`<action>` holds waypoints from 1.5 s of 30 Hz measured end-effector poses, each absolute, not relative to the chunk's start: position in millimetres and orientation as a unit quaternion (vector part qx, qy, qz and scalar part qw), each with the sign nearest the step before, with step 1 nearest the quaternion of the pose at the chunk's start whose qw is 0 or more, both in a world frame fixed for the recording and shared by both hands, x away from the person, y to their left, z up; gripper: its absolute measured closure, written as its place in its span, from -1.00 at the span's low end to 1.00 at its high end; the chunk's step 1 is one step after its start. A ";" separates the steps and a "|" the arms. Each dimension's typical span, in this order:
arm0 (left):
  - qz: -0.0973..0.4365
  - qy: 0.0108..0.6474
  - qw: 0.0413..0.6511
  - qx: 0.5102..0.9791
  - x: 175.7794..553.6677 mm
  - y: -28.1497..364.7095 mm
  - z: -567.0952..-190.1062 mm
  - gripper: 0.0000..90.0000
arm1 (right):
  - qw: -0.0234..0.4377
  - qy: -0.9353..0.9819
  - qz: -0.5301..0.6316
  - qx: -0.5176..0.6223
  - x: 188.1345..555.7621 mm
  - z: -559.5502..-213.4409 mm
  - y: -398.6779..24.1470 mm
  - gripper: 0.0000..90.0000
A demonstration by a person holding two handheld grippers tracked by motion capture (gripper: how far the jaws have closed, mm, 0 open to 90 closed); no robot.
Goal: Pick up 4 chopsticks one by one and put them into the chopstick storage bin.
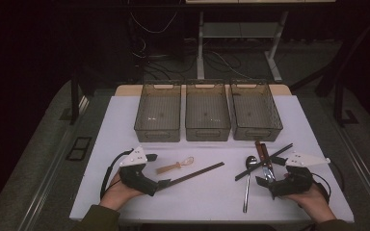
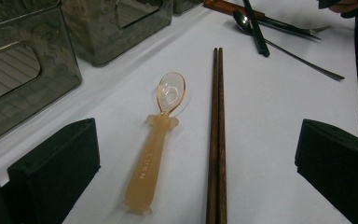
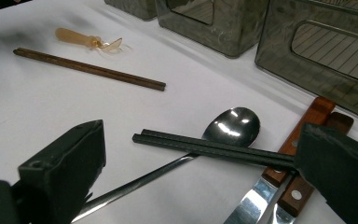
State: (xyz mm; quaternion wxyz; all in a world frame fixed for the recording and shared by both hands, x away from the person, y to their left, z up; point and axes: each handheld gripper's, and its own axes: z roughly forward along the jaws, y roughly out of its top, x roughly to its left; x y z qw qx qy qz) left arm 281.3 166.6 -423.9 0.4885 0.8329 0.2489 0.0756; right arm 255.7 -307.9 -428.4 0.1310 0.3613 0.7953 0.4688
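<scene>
A pair of brown chopsticks (image 1: 195, 174) and an amber plastic spoon (image 1: 176, 166) lie on the white table (image 1: 125, 125), just ahead of my left gripper (image 1: 157, 171). In the left gripper view its open jaws flank the amber spoon (image 2: 158, 140) and the brown chopsticks (image 2: 217, 130) without touching them. My right gripper (image 1: 269, 172) also stands open. Ahead of it lie a metal spoon (image 3: 233, 123), black chopsticks (image 3: 214, 147) crossing over that spoon, and two wooden-handled utensils (image 3: 307, 126). A hand holds each gripper near the front edge.
Three translucent grey bins (image 1: 158, 111) (image 1: 207, 110) (image 1: 254, 109) stand side by side across the back of the table, with nothing visible inside. Dark floor, cables and a desk frame (image 1: 236, 43) lie beyond the table.
</scene>
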 end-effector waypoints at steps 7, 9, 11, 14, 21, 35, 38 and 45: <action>0.076 0.248 0.486 0.835 280.9 165.7 -424.1 -1.00 | 0.123 0.796 0.470 0.362 255.8 -427.9 -310.4 -0.95; 0.076 0.248 0.483 0.836 280.4 166.0 -424.1 -1.00 | 0.124 0.797 0.467 0.361 256.6 -427.6 -310.4 -0.95; 0.076 0.250 0.484 0.835 279.6 167.0 -424.2 -1.00 | 0.121 0.798 0.463 0.366 257.8 -427.0 -310.2 -0.95; 0.077 0.249 0.485 0.835 279.6 167.5 -424.6 -1.00 | 0.122 0.800 0.456 0.370 259.1 -425.7 -310.2 -0.95; 0.076 0.250 0.485 0.835 279.6 167.5 -425.0 -1.00 | 0.118 0.808 0.438 0.375 265.8 -421.4 -310.6 -0.88; 0.079 0.251 0.487 0.833 279.7 168.5 -424.1 -1.00 | 0.127 0.796 0.444 0.391 278.9 -415.5 -320.0 -0.52; 0.079 0.251 0.486 0.833 280.1 168.7 -424.4 -1.00 | 0.130 0.794 0.443 0.395 283.6 -413.5 -322.2 -0.35; 0.081 0.253 0.484 0.834 280.1 169.0 -424.5 -1.00 | 0.135 0.796 0.431 0.402 292.9 -412.3 -326.4 0.08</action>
